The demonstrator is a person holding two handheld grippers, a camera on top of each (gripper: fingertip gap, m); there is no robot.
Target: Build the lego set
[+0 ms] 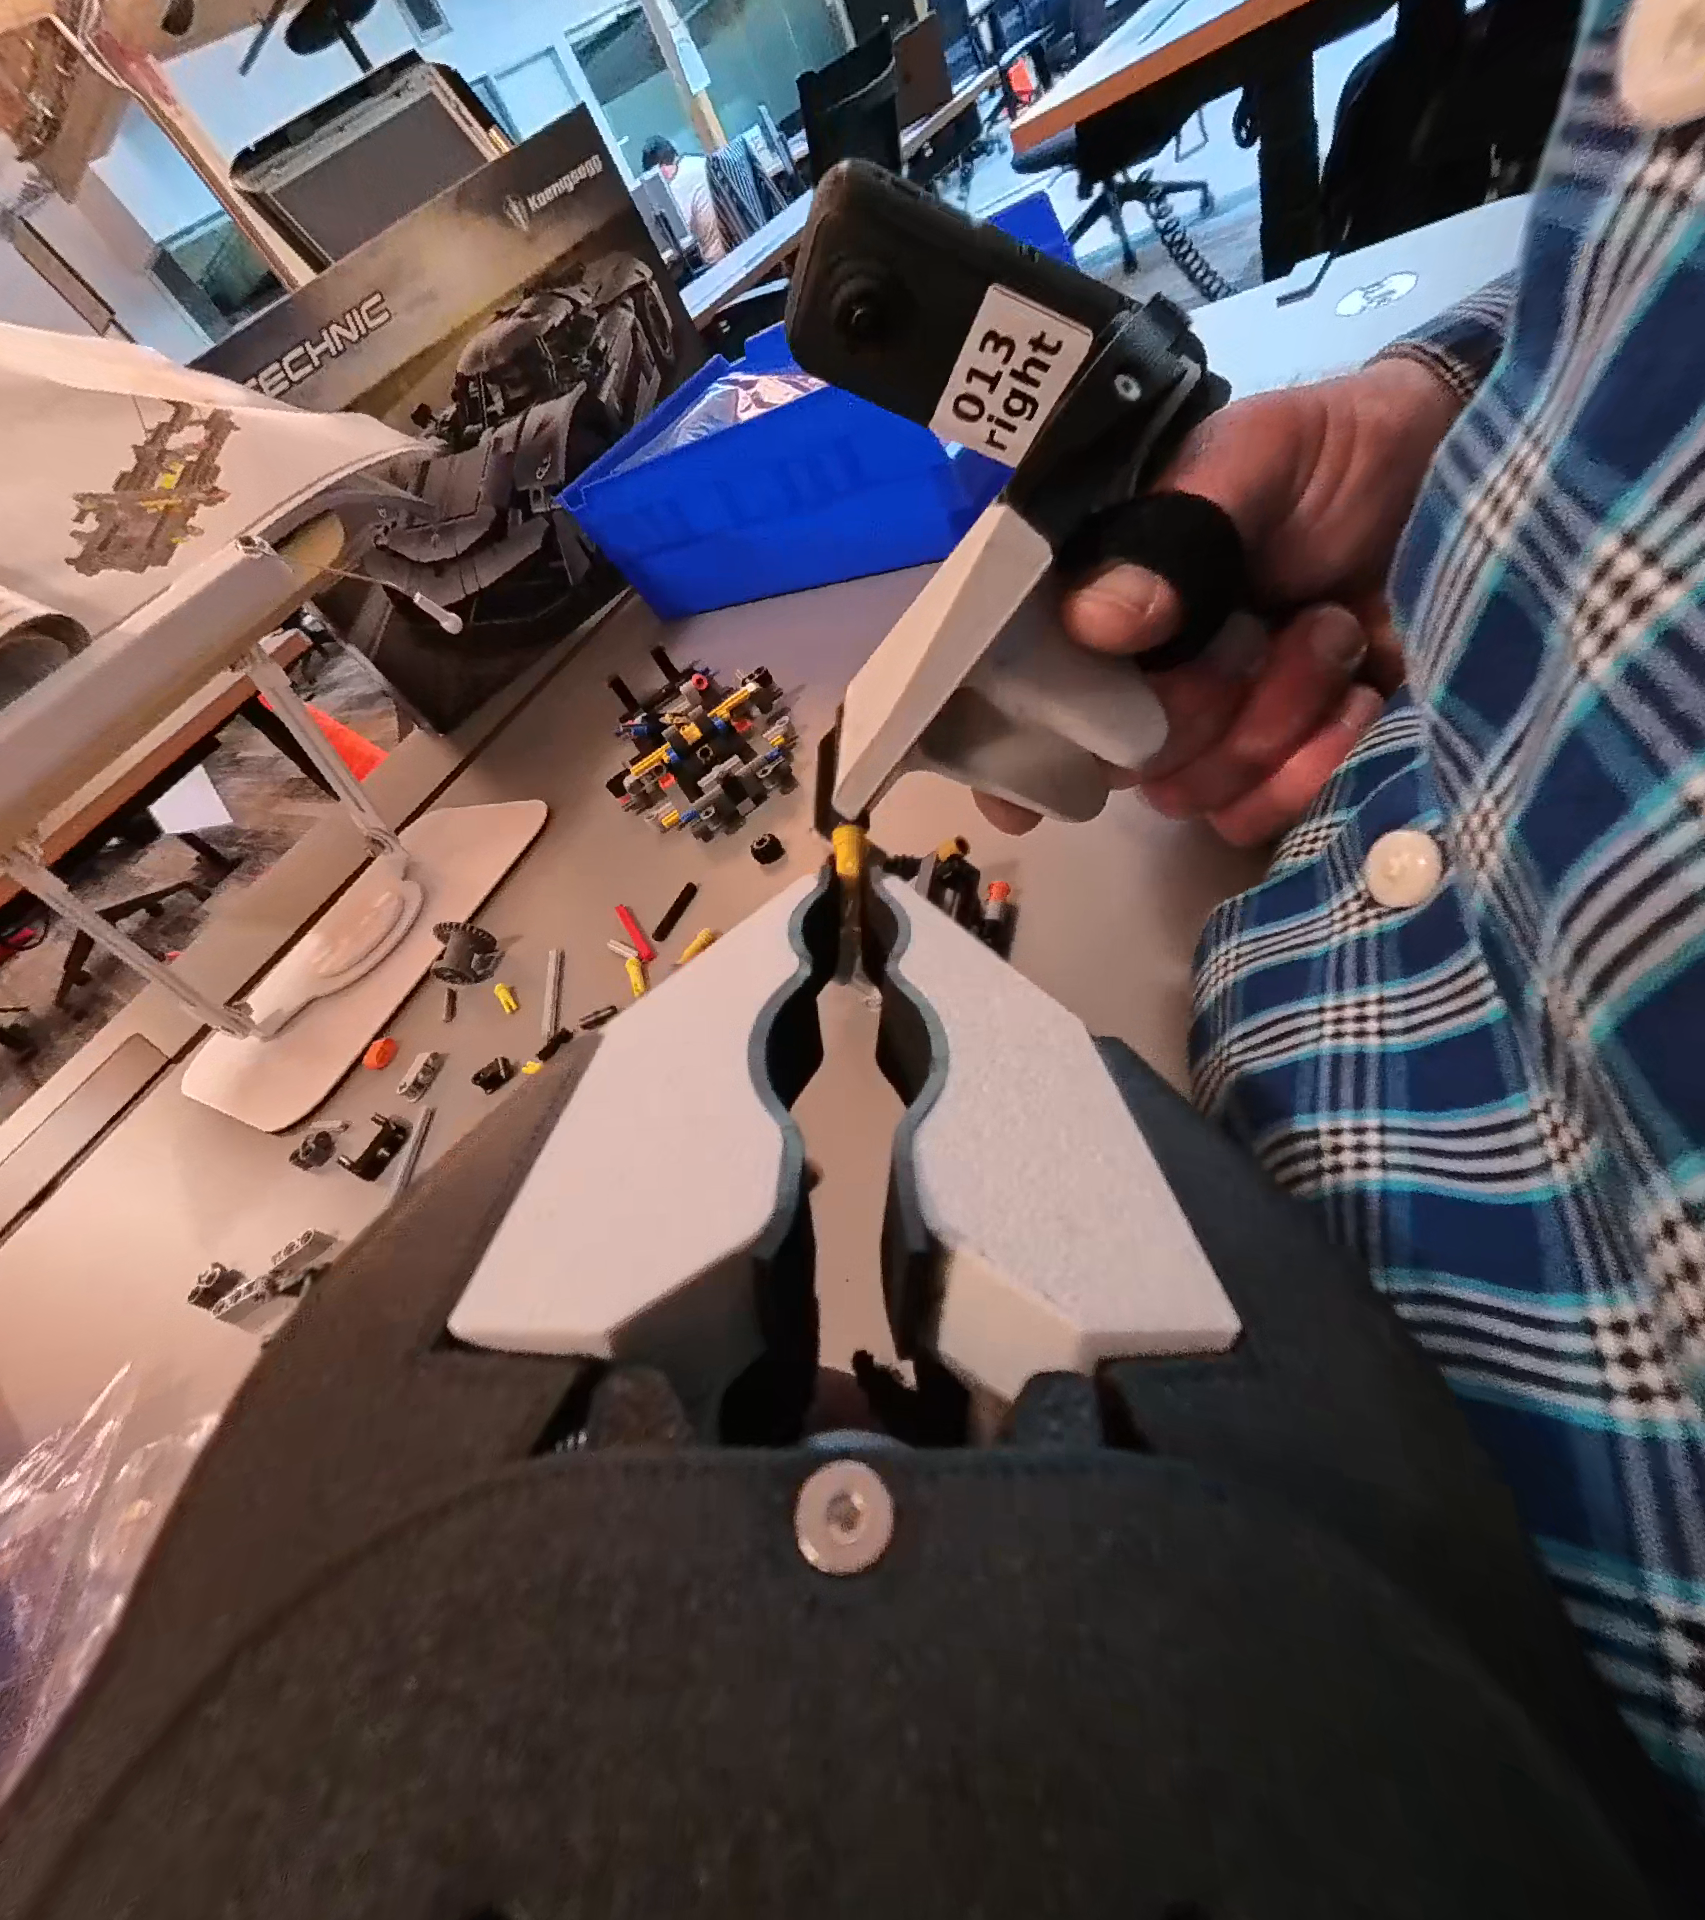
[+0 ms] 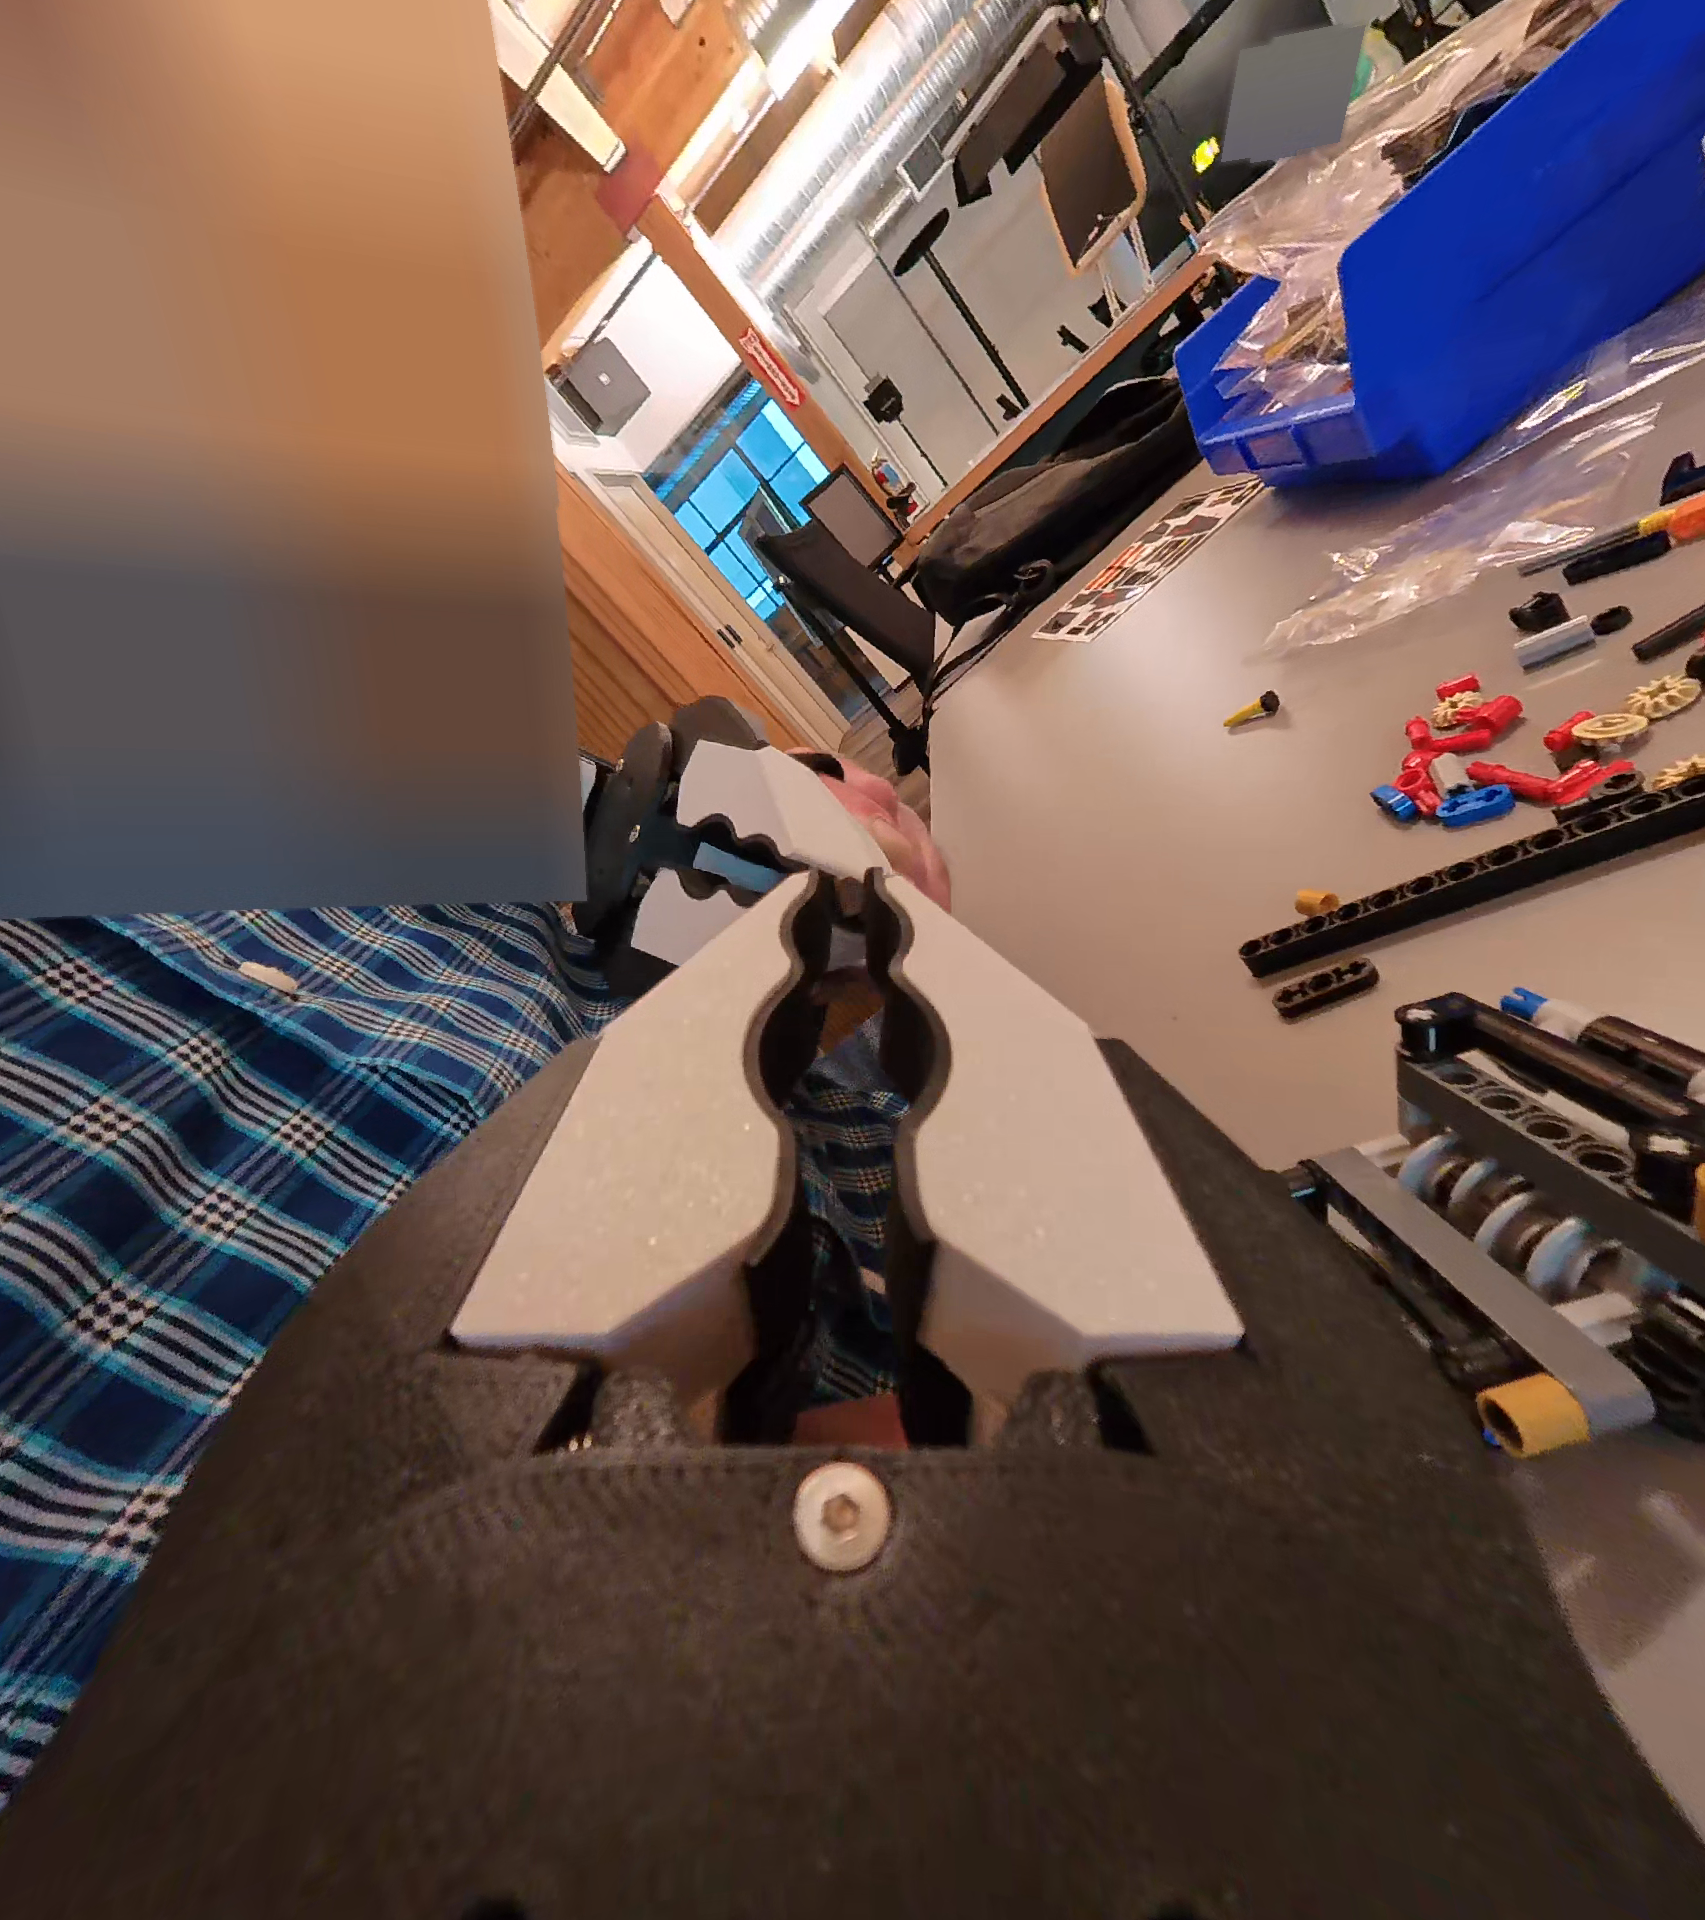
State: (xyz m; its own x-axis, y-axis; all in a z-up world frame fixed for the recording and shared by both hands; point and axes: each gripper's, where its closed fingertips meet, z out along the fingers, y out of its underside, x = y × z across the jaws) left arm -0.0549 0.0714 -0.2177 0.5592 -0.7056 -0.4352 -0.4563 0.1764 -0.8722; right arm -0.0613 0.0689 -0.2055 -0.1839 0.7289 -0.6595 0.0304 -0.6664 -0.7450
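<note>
My left gripper [image 1: 850, 902] is shut on a small black and yellow lego piece [image 1: 848, 847] and holds it above the grey table [image 1: 1087, 914]. The yellow end sticks out past my fingertips. My right gripper [image 1: 835, 816] comes down from above, held by a hand [image 1: 1274, 582], and its tips close on the yellow end of the same piece. In the right wrist view my right gripper [image 2: 843, 891] is shut tip to tip against the left gripper [image 2: 765, 821]. The piece is almost hidden there.
A multicoloured sub-assembly [image 1: 708, 758] and loose small parts [image 1: 557, 997] lie on the table beyond the grippers. A blue bin [image 1: 775, 499], the set's box [image 1: 515, 343] and an instruction booklet on a stand [image 1: 100, 468] stand behind. A grey assembly with a spring [image 2: 1554, 1216], a long black beam [image 2: 1513, 883] and red parts [image 2: 1513, 748] lie to the right. A plaid shirt [image 2: 152, 1195] is close by. Less than 4 cm separates the two grippers' tips.
</note>
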